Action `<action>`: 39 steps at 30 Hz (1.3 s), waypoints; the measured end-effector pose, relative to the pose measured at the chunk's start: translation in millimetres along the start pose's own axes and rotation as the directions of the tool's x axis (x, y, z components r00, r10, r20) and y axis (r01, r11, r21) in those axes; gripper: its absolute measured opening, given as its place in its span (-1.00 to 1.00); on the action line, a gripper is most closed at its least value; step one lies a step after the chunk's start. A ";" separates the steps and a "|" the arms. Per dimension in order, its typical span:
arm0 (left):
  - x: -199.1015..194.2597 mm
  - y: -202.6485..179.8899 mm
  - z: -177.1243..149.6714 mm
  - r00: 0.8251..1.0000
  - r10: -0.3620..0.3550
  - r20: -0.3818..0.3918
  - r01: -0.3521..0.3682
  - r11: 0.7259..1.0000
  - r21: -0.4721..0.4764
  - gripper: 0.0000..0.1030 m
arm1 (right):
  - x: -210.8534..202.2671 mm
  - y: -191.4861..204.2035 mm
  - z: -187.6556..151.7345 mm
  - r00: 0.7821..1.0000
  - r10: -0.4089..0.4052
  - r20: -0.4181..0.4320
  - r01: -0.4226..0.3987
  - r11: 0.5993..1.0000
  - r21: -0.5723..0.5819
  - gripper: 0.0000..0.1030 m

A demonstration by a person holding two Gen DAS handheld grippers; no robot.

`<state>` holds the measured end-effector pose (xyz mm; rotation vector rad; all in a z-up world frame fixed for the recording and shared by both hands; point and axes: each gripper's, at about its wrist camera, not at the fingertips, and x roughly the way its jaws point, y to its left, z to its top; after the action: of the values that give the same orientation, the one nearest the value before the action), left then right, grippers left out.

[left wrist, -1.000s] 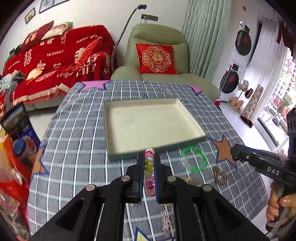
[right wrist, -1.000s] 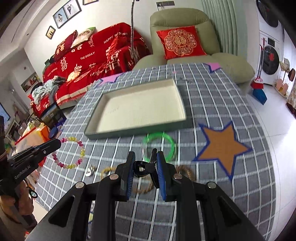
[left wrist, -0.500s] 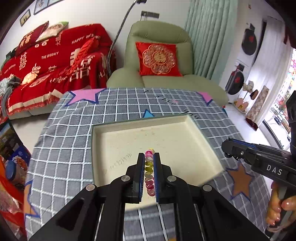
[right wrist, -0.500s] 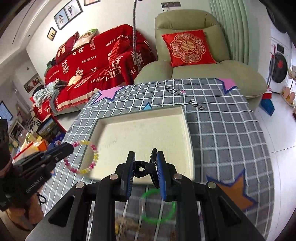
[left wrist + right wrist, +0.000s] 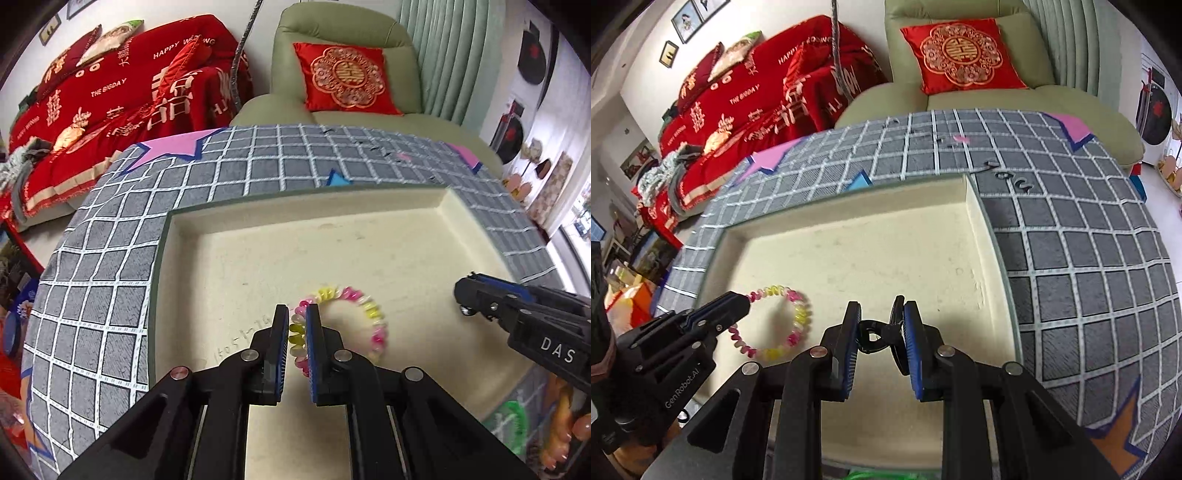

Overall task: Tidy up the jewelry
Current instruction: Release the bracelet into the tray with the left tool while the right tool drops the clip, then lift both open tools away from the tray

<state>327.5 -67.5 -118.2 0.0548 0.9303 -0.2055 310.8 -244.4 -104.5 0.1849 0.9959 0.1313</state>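
The right gripper [image 5: 881, 325] is over the near part of the cream tray [image 5: 975, 195], and its blue pads are closed on a small black clip [image 5: 875, 332]. At the left, the left gripper [image 5: 738, 301] holds a bead bracelet [image 5: 798, 314] of pink, yellow and white beads, which hangs over the near left part of the tray. The tray stands on a grey checked tablecloth [image 5: 1089, 266]. Far behind, a red cushion [image 5: 960, 55] lies on a green armchair [image 5: 997, 99].
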 end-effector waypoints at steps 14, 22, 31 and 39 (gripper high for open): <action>6.0 -11.3 -3.7 0.994 0.111 -0.011 -0.110 0.991 0.073 -0.58 | 14.6 1.5 -6.5 1.000 -0.009 -0.026 0.009 1.000 -0.004 0.02; -4.9 -7.9 0.0 0.995 0.099 -0.004 -0.098 0.994 0.055 -0.57 | -11.9 -9.0 -0.3 0.997 0.068 0.034 -0.070 0.996 0.059 0.20; -35.8 -13.0 5.2 0.991 0.101 0.090 -0.105 0.993 0.046 1.00 | -50.0 -14.8 -3.1 0.991 0.092 0.097 -0.101 0.990 0.098 0.20; -81.1 -14.9 2.9 0.990 0.061 0.128 -0.069 0.996 0.055 1.00 | -70.2 -18.2 -17.9 0.991 0.091 0.098 -0.102 0.989 0.107 0.43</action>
<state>279.8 -70.2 -51.0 0.1256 0.7951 -0.1740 258.4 -274.1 -60.3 0.3394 0.9025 0.1543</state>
